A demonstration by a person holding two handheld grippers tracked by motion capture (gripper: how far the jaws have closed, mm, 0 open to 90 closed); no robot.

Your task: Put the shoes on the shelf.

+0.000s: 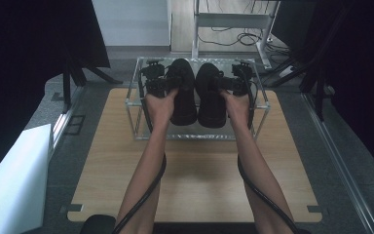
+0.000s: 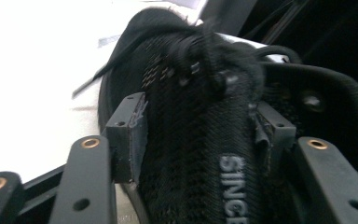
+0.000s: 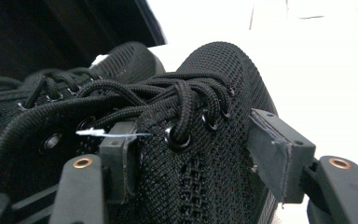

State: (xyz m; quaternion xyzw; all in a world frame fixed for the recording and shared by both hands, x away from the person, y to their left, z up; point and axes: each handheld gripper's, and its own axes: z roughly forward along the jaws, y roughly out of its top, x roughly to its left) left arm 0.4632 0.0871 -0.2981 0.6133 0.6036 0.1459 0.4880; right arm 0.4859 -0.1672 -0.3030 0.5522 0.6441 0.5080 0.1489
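Two black knit lace-up shoes stand side by side on a clear acrylic rack at the far end of the wooden table. My left gripper is shut on the left shoe. In the left gripper view its pads press both sides of that shoe. My right gripper is shut on the right shoe. In the right gripper view the jaws straddle the laced upper, with one pad against its outer side. The left shoe lies beyond.
A white panel leans at the table's left. A metal frame with loose cables stands behind the rack. Dark curtains and stand legs flank both sides. Gripper cables trail along both forearms.
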